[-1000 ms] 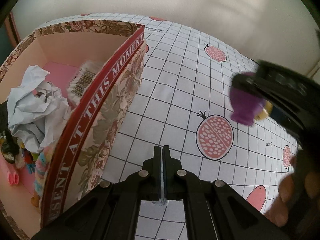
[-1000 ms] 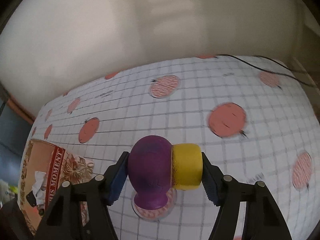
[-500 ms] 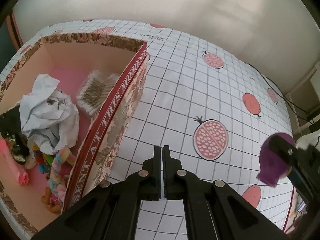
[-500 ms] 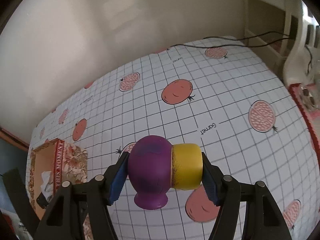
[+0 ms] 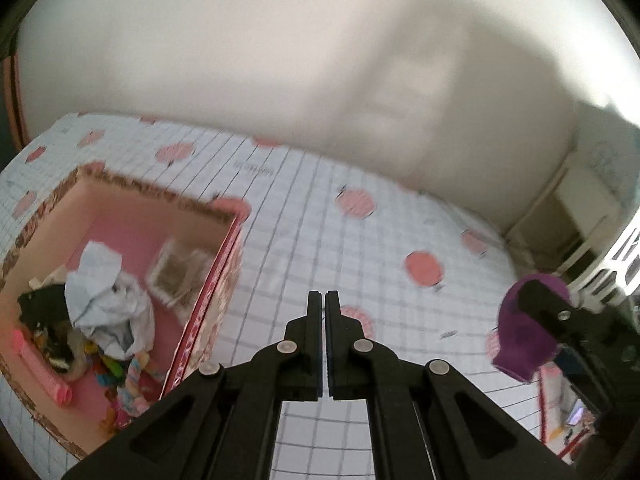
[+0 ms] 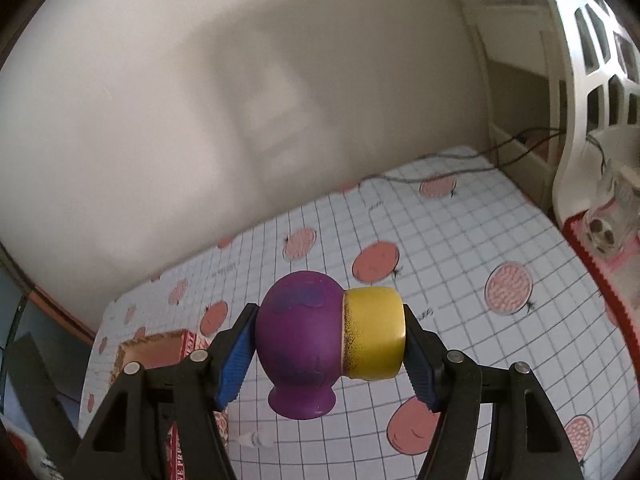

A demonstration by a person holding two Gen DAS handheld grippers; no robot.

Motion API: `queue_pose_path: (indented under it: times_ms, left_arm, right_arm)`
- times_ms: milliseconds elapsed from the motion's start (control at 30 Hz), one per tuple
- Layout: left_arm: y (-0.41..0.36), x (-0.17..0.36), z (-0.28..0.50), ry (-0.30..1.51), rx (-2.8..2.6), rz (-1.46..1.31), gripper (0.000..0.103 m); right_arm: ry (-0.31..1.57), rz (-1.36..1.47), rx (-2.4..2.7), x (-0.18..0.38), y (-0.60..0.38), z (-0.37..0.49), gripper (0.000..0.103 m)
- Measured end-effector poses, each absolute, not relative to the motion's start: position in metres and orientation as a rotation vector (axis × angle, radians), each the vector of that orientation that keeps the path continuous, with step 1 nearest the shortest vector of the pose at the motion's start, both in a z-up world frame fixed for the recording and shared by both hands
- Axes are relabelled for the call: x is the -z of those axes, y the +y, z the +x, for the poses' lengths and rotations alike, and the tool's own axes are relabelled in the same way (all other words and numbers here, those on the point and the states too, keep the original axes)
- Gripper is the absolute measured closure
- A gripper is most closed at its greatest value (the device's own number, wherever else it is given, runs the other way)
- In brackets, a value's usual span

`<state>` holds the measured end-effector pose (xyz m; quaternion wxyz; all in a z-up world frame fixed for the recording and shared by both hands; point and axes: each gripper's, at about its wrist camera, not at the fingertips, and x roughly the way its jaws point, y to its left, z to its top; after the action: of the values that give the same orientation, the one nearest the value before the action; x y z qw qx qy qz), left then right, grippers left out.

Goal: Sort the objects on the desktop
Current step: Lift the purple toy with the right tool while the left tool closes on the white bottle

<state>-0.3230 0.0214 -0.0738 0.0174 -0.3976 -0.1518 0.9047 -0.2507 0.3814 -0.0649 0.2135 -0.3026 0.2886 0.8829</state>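
Right hand-held gripper (image 6: 330, 350) clamped on purple-and-yellow vase (image 6: 320, 344), raised above tabletop (image 6: 460, 264). Left hand-held gripper (image 5: 323, 312) closed, empty, beside open box (image 5: 224, 276).

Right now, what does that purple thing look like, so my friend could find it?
Look above the checked tablecloth, away from the flowery box. The right gripper holds the toy in the air. It is a round purple ball with a little foot and a yellow cap on one side; nothing else here is purple and yellow.
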Motion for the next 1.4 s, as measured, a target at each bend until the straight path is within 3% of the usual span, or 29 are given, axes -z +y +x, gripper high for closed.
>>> queue_pose_path:
  times_ms: [467, 700, 933, 967, 1033, 1067, 1100, 1267, 1400]
  left_arm:
    - [-0.001, 0.043, -0.306, -0.548, -2.852, -1.014, 0.102]
    - [-0.010, 0.079, -0.321, -0.654, -2.738, -1.242, 0.102]
    - [0.018, 0.113, -0.333, -0.434, -2.742, -1.532, 0.101]
    - [0.022, 0.115, -0.334, -0.395, -2.747, -1.547, 0.099]
    - [0.034, 0.120, -0.336, -0.301, -2.753, -1.583, 0.081]
    - [0.039, 0.121, -0.336, -0.262, -2.760, -1.594, 0.063]
    - [0.045, 0.122, -0.337, -0.216, -2.769, -1.600, 0.052]
    - [0.062, 0.133, -0.338, -0.107, -2.749, -1.677, 0.050]
    - [0.073, 0.136, -0.337, 0.039, -2.789, -1.711, 0.037]
  right_arm:
    - [0.846, -0.806, -2.470, 0.060, 0.381, -0.241, 0.033]
    - [0.872, -0.919, -2.409, 0.081, 0.381, -0.250, 0.033]
    - [0.902, -1.053, -2.310, 0.112, 0.391, -0.251, 0.033]
    - [0.907, -1.053, -2.304, 0.113, 0.393, -0.249, 0.033]
    - [0.914, -1.046, -2.303, 0.113, 0.395, -0.246, 0.033]
    - [0.916, -1.044, -2.302, 0.114, 0.396, -0.246, 0.033]
    - [0.915, -1.041, -2.298, 0.114, 0.397, -0.245, 0.033]
    - [0.915, -1.022, -2.264, 0.114, 0.407, -0.242, 0.033]
    - [0.916, -0.999, -2.247, 0.112, 0.413, -0.239, 0.033]
